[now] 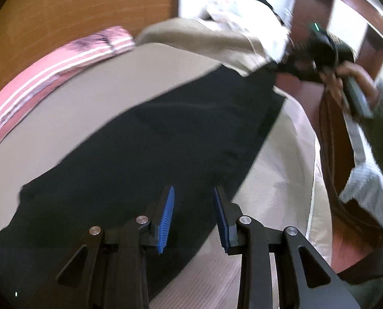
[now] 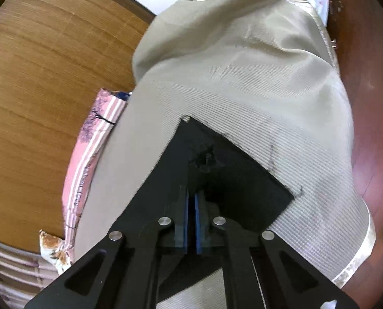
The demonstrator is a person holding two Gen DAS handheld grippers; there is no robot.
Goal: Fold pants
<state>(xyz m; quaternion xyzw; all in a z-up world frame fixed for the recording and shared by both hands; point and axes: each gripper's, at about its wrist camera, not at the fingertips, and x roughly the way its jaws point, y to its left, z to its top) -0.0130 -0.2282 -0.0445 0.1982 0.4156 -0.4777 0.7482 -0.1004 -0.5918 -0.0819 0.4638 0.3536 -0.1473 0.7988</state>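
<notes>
I am holding the black cloth pants [image 1: 145, 141], which are lying stretched across the beige ribbed bedcover [image 1: 70, 108], beside a pink striped pillow [image 1: 50, 74]. My right gripper [image 2: 191, 221] is clenched on one end of the pants, the blue pads pressed on the dark cloth. My left gripper [image 1: 194, 219] is hanging released above the other end, nothing between its jaws. I judge I am starting a fold. Next, the left gripper needs to be coming down and pinching the near edge.
</notes>
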